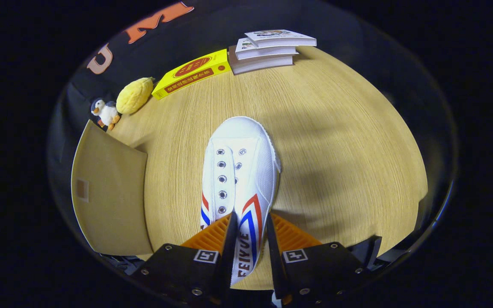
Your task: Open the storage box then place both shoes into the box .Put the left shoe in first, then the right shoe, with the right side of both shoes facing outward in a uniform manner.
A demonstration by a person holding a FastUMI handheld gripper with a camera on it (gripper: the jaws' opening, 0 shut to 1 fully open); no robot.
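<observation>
The tongs [248, 224] are clamped on the side wall of a white shoe [239, 171], whose toe points away over the counter [336, 141]. A tan box flap [109, 196] stands left; beyond lie a penguin [105, 113], lemon [134, 95] and books [268, 49].

The hand-held gripper [248, 222] has black screwed housings with square markers and ribbed fingers.

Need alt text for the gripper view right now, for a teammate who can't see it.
The gripper is shut on the side of a white shoe, its toe pointing away over a wooden table. A tan flap lies beside the shoe; beyond it sit a toy penguin, a yellow plush, a yellow book and stacked books.
</observation>
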